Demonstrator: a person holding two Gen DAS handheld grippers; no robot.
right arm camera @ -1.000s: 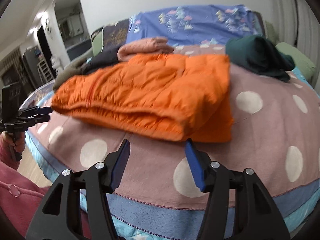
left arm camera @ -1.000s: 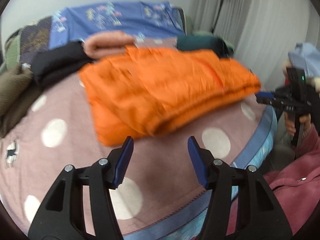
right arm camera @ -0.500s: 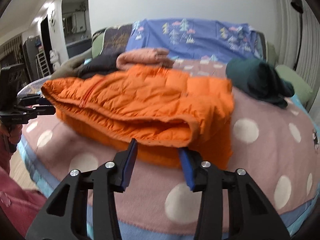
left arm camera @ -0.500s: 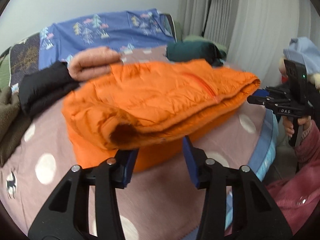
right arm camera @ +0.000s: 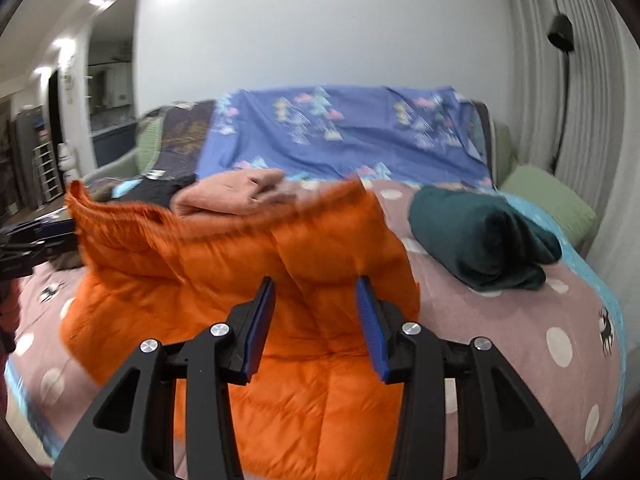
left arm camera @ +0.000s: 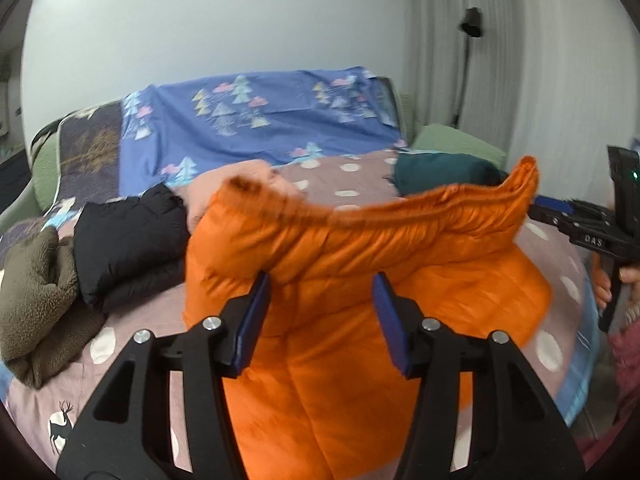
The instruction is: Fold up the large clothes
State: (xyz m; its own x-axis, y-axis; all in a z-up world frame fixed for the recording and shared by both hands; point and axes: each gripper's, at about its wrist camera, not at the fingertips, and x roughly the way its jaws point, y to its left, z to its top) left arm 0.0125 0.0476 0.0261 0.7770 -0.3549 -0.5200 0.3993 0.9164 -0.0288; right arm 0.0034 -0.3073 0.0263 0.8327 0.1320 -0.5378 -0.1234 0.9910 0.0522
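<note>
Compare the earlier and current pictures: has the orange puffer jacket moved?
Yes. The orange puffer jacket has been lifted at its near edge; that edge now stands up, hiding part of the pink folded garment behind, which has stayed on the bed.

We see our left gripper (left arm camera: 320,316) with orange jacket (left arm camera: 360,264) bunched between its blue fingers (left arm camera: 254,320), its jaws having just been opening. Our right gripper (left arm camera: 560,216) holds the jacket's far corner above the dotted bed (left arm camera: 352,184).
</note>
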